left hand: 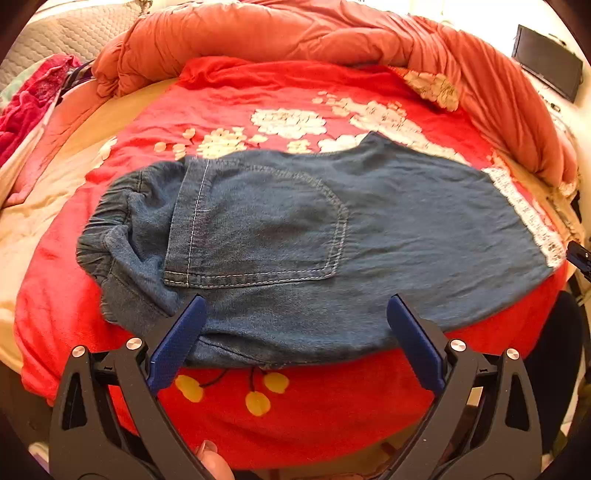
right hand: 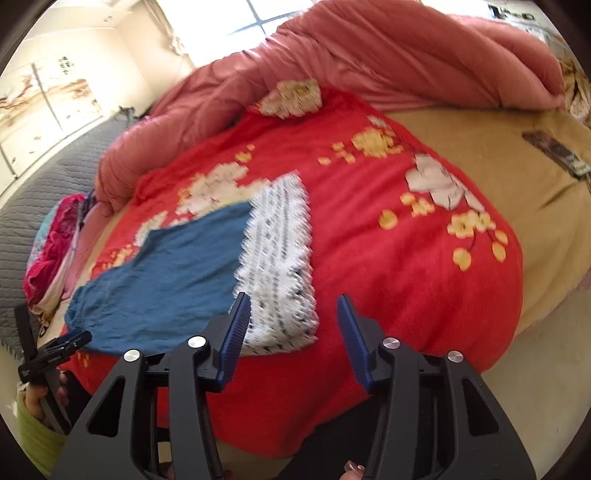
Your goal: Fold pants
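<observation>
Lying flat across a red flowered blanket (left hand: pixel 295 417) on a bed, a pair of short denim pants (left hand: pixel 388 236) fills the middle of the left camera's view. The gathered elastic waistband (left hand: pixel 107 232) bunches at the left, a stitched back pocket (left hand: pixel 258 225) faces up, and a white lace hem (right hand: pixel 277 266) trims the leg opening at the right.

The cloth looks like thin, soft denim: light, limp and quick to wrinkle, so it would likely sag between two holds, not keep its shape. The waistband, and the leg edge just inside the lace, seem the safest places to pinch; the lace itself looks delicate and could snag.

The left gripper (left hand: pixel 295 314) hovers over the near edge of the pants, its blue fingers (left hand: pixel 177 343) spread wide and holding nothing. The right gripper (right hand: pixel 293 314) is also spread and empty, poised near the lace corner.

The plush blanket may grip the denim and drag along with it. A rumpled coral quilt (left hand: pixel 295 33) is heaped behind, pink clothes (right hand: pixel 55 251) are piled by a grey padded headboard (right hand: pixel 22 221), and bright window light washes the room.
</observation>
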Tool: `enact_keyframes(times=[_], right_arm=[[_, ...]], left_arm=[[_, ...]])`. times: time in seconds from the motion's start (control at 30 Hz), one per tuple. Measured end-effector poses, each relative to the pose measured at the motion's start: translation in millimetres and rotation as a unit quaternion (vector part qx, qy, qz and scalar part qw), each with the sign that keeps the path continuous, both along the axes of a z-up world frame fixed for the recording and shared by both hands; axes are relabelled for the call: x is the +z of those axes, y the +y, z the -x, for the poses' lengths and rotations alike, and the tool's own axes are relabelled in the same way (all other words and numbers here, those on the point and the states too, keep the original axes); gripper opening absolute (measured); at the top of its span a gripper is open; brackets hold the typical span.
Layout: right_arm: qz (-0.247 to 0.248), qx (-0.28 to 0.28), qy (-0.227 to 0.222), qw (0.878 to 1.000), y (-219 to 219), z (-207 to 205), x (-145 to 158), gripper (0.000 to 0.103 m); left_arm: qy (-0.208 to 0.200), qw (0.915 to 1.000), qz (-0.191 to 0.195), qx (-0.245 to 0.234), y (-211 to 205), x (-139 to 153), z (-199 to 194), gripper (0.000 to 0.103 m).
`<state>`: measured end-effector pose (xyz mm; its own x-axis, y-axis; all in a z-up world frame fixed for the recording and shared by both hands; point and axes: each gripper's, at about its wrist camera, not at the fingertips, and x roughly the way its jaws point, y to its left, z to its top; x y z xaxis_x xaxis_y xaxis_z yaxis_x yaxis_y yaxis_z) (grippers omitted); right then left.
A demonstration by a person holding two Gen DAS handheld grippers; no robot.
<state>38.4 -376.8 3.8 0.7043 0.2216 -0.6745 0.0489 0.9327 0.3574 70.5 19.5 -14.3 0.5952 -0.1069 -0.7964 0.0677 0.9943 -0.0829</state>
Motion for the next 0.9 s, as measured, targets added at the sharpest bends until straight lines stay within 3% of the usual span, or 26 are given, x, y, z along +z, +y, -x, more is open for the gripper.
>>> enact_keyframes(times=[0.2, 0.27, 0.33, 0.47, 0.53, 0.9], right_arm=[[0.028, 0.026, -0.04, 0.998, 21, 5, 25, 0.066], [0.035, 0.034, -0.046, 0.998, 29, 6, 29, 0.067], [0.045, 0.04, -0.049, 0.997, 38, 5, 32, 0.076], [0.054, 0.053, -0.056, 0.996, 53, 4, 34, 0.077], [0.062, 0.057, -0.057, 0.995, 60, 3, 33, 0.085], [0.076, 0.069, -0.047, 0.994, 80, -10, 17, 0.087]], left_arm=[[-0.017, 0.9997, 0.013, -0.009, -5, 18, 7, 0.092], [-0.022, 0.9995, 0.015, -0.014, -8, 23, 9, 0.092], [-0.025, 0.9993, 0.019, -0.019, -12, 27, 10, 0.092], [-0.025, 0.9987, 0.029, -0.033, -23, 31, 8, 0.093], [-0.026, 0.9984, 0.026, -0.042, -32, 33, 7, 0.093], [-0.012, 0.9954, 0.006, -0.095, -83, 26, -15, 0.093]])
